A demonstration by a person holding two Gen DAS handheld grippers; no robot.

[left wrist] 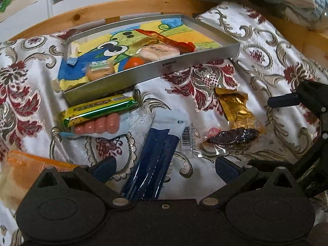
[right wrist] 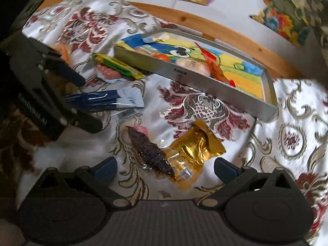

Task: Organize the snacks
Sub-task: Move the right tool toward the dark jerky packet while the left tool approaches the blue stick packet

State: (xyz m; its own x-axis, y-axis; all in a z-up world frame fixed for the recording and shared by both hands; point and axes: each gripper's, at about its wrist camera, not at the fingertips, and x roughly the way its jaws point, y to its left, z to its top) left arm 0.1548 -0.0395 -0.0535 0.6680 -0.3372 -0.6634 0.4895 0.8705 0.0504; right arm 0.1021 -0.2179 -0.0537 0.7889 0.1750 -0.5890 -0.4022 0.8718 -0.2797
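A silver tray [left wrist: 143, 75] lined with a colourful drawing holds an orange-red wrapper [left wrist: 170, 40], a pale cake packet [left wrist: 160, 51], a mandarin [left wrist: 134, 62] and a biscuit packet [left wrist: 100, 71]. My left gripper [left wrist: 166, 170] is open over a blue packet [left wrist: 153, 160] that lies lengthwise between its fingers on the floral cloth. My right gripper [right wrist: 165, 168] is open too, low over a dark dried snack [right wrist: 149, 151] in clear wrap and a gold packet [right wrist: 190, 149]. Neither gripper holds anything.
A green-yellow bar [left wrist: 98, 108] lies on a pink sausage pack [left wrist: 98, 126] in front of the tray [right wrist: 205, 86]. An orange packet [left wrist: 22, 164] sits at the near left. A wooden rail [left wrist: 123, 8] and a wall with drawings bound the far side.
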